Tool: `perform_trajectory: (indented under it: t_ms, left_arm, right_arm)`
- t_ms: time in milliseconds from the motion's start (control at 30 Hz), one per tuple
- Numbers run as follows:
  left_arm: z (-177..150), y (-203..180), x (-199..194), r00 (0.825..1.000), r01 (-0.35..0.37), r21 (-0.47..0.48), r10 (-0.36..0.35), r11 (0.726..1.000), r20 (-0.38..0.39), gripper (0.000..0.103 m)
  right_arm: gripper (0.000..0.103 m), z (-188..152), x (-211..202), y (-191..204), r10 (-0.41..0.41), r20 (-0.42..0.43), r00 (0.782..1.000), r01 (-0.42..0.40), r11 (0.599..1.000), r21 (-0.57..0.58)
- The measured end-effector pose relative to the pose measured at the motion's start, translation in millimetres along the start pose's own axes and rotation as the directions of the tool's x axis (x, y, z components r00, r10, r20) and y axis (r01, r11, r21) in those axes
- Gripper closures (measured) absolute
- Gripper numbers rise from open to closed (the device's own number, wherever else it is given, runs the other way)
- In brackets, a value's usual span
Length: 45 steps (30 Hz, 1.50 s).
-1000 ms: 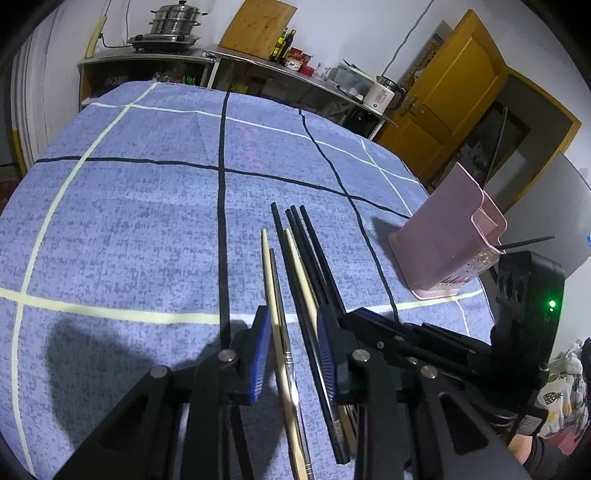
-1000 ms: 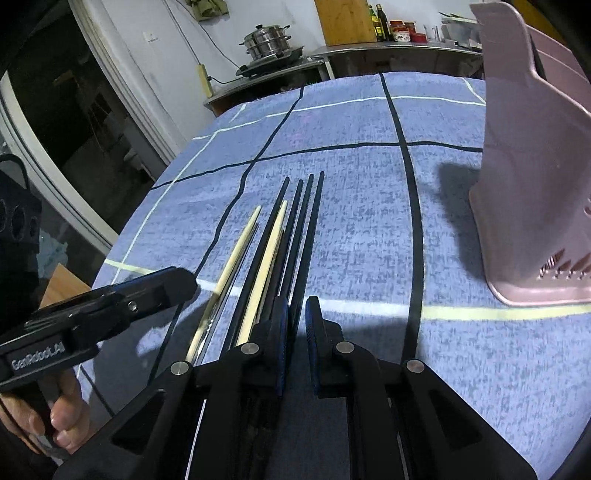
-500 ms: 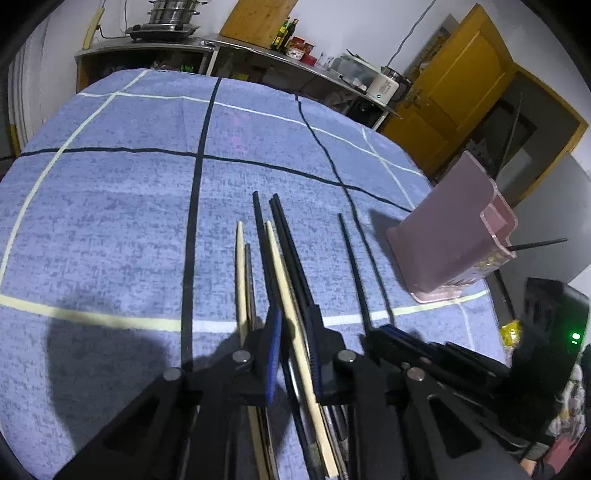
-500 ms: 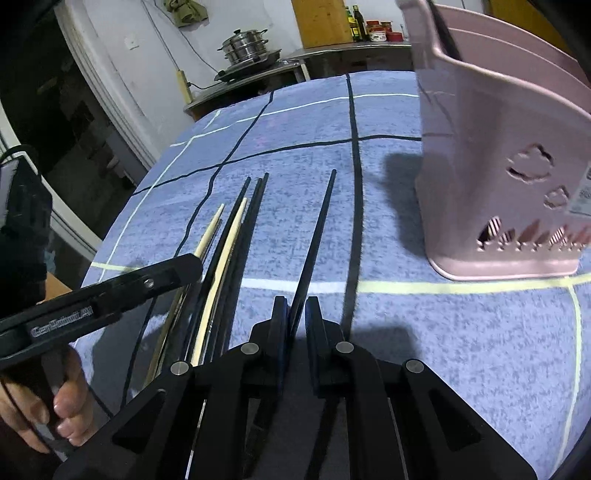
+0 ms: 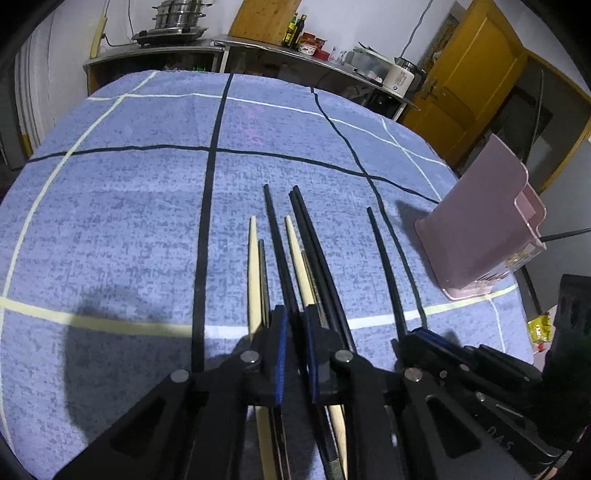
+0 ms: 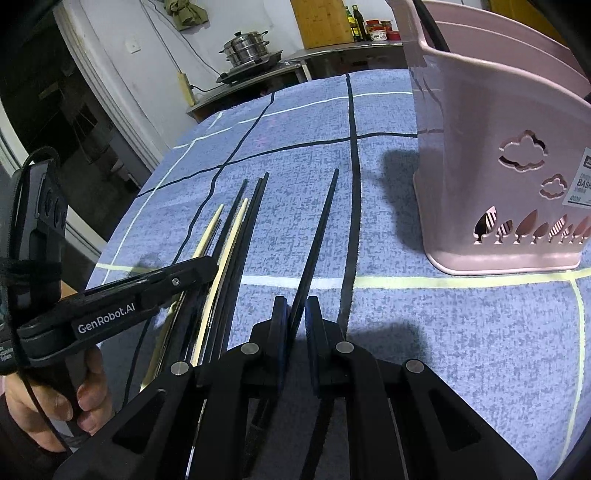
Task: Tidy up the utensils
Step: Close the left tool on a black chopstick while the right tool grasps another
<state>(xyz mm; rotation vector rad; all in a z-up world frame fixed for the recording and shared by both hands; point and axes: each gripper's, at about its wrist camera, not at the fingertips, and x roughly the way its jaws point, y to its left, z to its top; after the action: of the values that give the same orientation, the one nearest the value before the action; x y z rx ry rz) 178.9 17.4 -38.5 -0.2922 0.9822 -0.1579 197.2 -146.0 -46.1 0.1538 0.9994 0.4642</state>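
Observation:
Several black and pale wooden chopsticks [image 5: 295, 254] lie side by side on the blue checked tablecloth [image 5: 129, 206]. My left gripper [image 5: 294, 314] is shut on one black chopstick [image 5: 277, 236] among them. My right gripper [image 6: 296, 306] is shut on another black chopstick [image 6: 319, 229], pulled apart to the right of the group; it also shows in the left wrist view [image 5: 384, 258]. The pink utensil basket [image 6: 498, 155] stands upright to the right, with a black chopstick sticking out of it [image 5: 565, 234].
The table edge curves close on the left in the right wrist view. A counter with a steel pot [image 5: 177, 14], bottles and a kettle stands beyond the table. A yellow door [image 5: 465, 70] is at the far right.
My right gripper has carried its black chopstick to the right, away from the group and nearer the basket. My left gripper has narrowed and shut on a black chopstick.

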Motion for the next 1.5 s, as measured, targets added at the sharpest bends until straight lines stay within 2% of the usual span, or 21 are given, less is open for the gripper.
perform_trajectory:
  t_ms: [133, 367, 667, 1233, 1500]
  left_arm:
    - [6, -8, 4, 0.999, -0.047, 0.025, 0.048, 0.999, -0.011, 0.092]
    - [9, -5, 5, 0.999, -0.033, 0.042, 0.034, 0.999, -0.023, 0.094]
    - [-15, 2, -13, 0.999, -0.002, 0.046, 0.004, 0.999, -0.043, 0.095]
    - [10, -6, 6, 0.998, -0.021, 0.087, 0.026, 0.996, -0.06, 0.092]
    - [13, -11, 8, 0.997, -0.043, 0.123, 0.051, 0.992, -0.065, 0.095]
  right_arm:
    - [0.093, -1, -1, 0, -0.006, 0.0, 1.0, 0.006, 1.0, 0.002]
    - [0.093, -3, -4, 3, -0.02, -0.011, 1.0, 0.02, 1.0, -0.012]
    - [0.093, -12, -14, -1, -0.036, -0.029, 0.999, 0.035, 0.999, -0.025]
    - [0.089, 19, 10, 4, -0.111, -0.024, 0.994, 0.11, 0.994, -0.009]
    - [0.095, 28, 18, 2, -0.098, -0.036, 0.995, 0.097, 0.995, -0.005]
